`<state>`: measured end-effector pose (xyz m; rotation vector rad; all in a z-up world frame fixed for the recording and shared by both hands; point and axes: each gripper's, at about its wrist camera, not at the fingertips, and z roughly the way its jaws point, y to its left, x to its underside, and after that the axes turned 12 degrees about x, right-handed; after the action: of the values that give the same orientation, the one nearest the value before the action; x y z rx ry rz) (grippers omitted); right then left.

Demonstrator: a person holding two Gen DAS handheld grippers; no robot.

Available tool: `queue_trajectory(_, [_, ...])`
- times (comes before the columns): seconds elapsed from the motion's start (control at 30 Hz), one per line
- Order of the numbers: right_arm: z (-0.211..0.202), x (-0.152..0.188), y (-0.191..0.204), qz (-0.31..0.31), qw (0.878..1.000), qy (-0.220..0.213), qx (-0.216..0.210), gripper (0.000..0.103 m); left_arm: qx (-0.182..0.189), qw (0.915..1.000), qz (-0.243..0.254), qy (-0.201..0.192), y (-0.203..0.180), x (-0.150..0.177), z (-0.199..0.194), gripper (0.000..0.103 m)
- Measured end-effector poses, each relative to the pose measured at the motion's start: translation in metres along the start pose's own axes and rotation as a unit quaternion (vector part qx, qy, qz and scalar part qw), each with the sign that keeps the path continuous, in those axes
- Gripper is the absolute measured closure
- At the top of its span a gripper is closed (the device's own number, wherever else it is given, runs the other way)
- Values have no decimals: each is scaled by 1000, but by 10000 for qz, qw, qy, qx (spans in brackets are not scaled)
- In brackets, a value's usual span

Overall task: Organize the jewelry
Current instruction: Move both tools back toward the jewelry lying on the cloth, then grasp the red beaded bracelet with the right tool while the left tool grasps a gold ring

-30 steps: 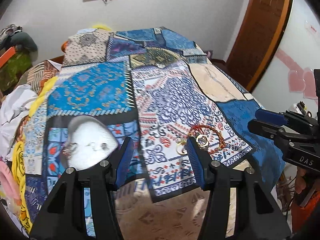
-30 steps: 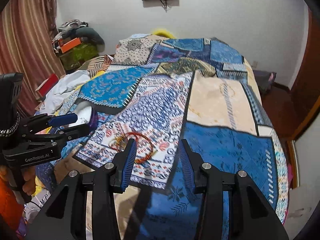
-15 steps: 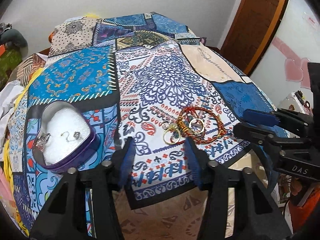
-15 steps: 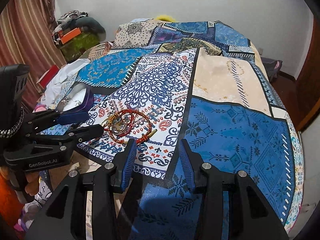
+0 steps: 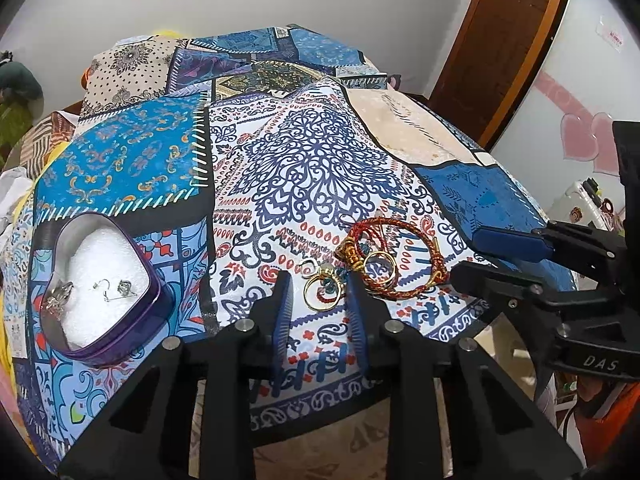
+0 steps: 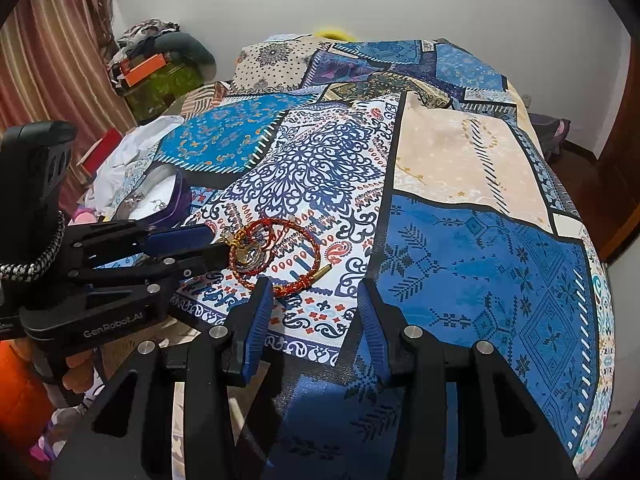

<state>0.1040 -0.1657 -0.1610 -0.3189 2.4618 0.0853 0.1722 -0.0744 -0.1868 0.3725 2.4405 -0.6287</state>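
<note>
The jewelry pile (image 5: 372,264), red braided bracelets tangled with gold rings, lies on the patterned bedspread (image 5: 320,168) at center right of the left wrist frame, with one gold ring (image 5: 322,294) at its lower left edge. A second ago the left tongs (image 5: 320,300) hung back from it; now they have dropped in close, blue pads narrowed yet still spread, bracketing that ring without visibly pinching it. That suggests a ring pick is imminent, bound for the purple heart-shaped tin (image 5: 100,280) at left, which already holds small silver pieces on white foam. The right tongs (image 6: 316,320) sit spread and empty at lower center of their own frame, just beside the pile's near edge, angled low over the bed.
</note>
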Motion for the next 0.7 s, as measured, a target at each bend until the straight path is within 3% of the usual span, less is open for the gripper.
queue_trajectory(0.03, [0, 0, 0, 0, 10000, -2, 3, 63, -39, 10000, -30, -14, 0, 0, 0, 84])
queue_trajectory(0.33, [-1, -1, 2, 35, 10000, 26, -15, 63, 0, 9999, -142, -82, -1, 2, -4, 85])
queue_trajectory(0.7, [0, -8, 15, 35, 9996, 59, -256, 63, -70, 9986, -120, -505, 0, -1, -46, 85])
